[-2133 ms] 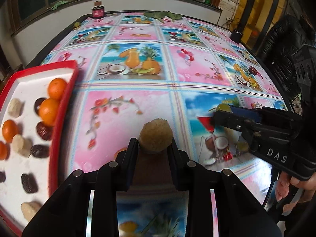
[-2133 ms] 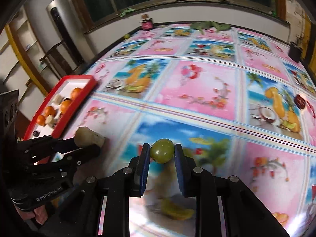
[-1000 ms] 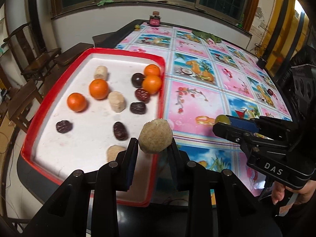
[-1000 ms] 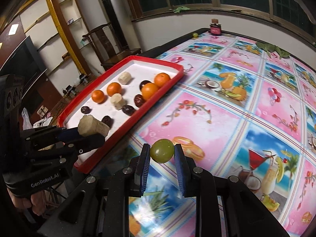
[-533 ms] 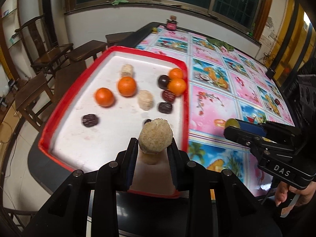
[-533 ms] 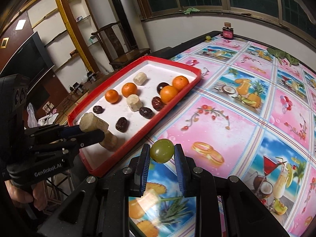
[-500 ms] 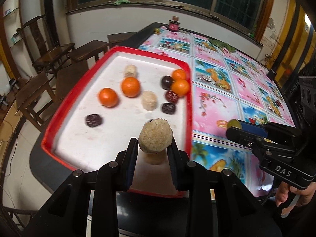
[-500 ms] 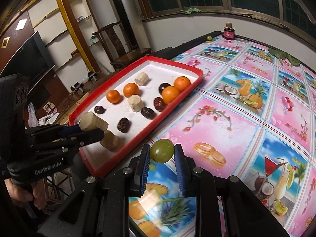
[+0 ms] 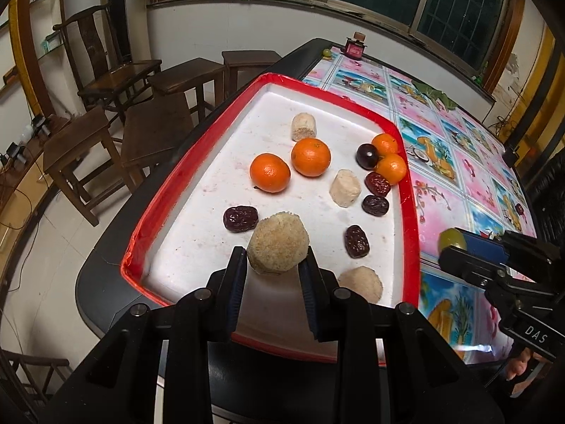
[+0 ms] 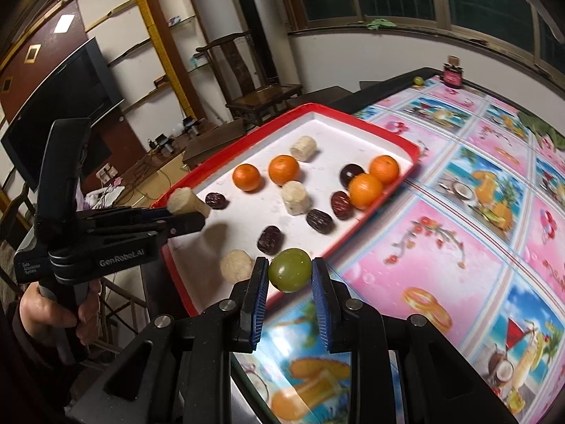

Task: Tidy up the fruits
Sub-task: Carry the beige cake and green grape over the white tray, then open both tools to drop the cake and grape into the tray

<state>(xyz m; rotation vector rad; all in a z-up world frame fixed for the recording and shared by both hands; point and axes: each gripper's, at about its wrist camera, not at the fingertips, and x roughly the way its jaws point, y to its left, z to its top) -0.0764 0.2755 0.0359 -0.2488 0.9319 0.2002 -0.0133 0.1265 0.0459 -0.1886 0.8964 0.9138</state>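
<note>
"DAS" in white capitals on black body of right tongs, seen from left wrist view. "GenRobot.AI" in white on side of left tongs, seen from right wrist view. Below it, small white lines, "Data Acquisition System" by look, too small to confirm.

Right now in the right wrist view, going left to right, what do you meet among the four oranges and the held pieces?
Pale chunk in the left tongs → two oranges → green fruit in the right tongs → last two oranges.
</note>
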